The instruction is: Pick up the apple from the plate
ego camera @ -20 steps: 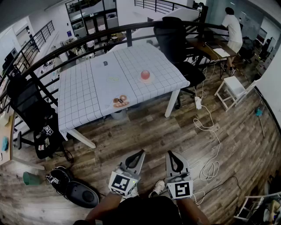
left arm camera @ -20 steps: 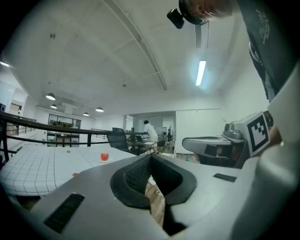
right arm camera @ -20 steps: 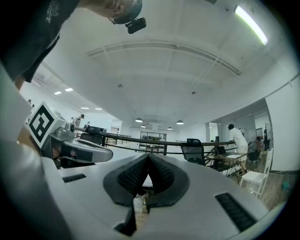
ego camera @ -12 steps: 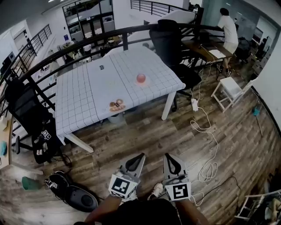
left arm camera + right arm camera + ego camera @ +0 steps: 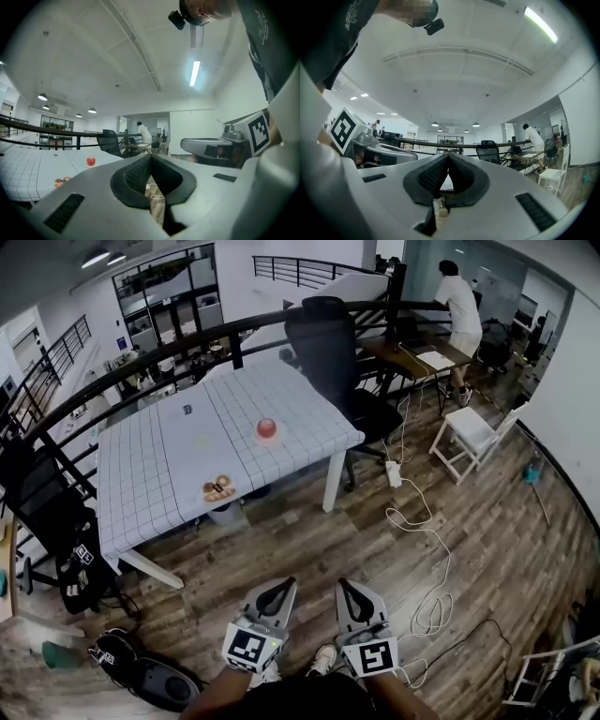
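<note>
2 grippers held level, well short of the table point(image 5: 159, 465) — left gripper point(image 5: 289, 583) and right gripper point(image 5: 343, 583) each clamped tight on nothing. Red apple point(image 5: 266, 427) sitting on its plate point(image 5: 267, 439) toward the table's right end — untouched.

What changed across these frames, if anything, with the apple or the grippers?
Only the head view swung: the table, apple and its plate now sit further left in frame. Nothing was gripped or released. The apple stays on its plate; left gripper and right gripper stay shut, empty, far from the table.
</note>
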### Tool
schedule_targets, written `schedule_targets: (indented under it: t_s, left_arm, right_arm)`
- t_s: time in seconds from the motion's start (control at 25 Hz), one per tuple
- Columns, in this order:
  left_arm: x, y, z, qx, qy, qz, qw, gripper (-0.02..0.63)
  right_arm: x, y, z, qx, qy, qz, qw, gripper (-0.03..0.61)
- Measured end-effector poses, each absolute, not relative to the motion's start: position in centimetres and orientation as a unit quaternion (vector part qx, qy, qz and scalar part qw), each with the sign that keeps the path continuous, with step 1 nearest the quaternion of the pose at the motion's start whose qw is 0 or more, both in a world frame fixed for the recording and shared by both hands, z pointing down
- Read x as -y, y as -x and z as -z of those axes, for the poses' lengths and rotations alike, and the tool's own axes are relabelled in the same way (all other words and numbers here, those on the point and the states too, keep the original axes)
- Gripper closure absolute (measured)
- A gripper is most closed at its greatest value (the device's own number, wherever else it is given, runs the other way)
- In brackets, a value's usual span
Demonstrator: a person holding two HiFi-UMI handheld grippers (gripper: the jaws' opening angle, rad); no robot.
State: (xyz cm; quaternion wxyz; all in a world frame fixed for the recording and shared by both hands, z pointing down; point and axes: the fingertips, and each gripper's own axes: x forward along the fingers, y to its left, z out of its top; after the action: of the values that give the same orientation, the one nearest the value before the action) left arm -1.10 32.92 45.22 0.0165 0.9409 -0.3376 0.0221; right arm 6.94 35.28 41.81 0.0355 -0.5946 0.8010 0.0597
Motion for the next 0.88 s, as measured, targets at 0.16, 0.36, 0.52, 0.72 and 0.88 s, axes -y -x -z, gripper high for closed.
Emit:
schedule_targets:
  t_s: [0.16,0.36,0.52,0.72,0.88]
  left_arm:
    - [-32.6,-1.4,-45.0,0.342,-0.939,-0.029,0.016,0.594]
    - [-31.9,-3.1,-44.8,0.352,-0.936,-0.025,0.016,0.594]
    - [-31.3,-3.3,-44.4,0.359,-0.933,-0.032,0.015,0.594]
    - [-28.8,-1.9,-43.5,0.377,-0.926,-0.031,0.017,0.594]
    - [-25.6,-0.6,-45.2,0.390,-0.920,-0.021,0.023,0.594]
  right_arm:
    - [-34.8,-9.2,-41.8,-0.806,0.588,-0.058,0.034,0.555]
    - [-33.5,-10.7,-41.5,-0.817,0.573,-0.057,0.038,0.554]
    - [-32.6,-10.9,-41.2,-0.824,0.564,-0.048,0.042,0.554]
    - [-30.4,-10.0,-40.5,-0.830,0.555,-0.042,0.047,0.555]
    - [-27.4,-8.9,-42.2,-0.836,0.545,-0.046,0.035,0.555]
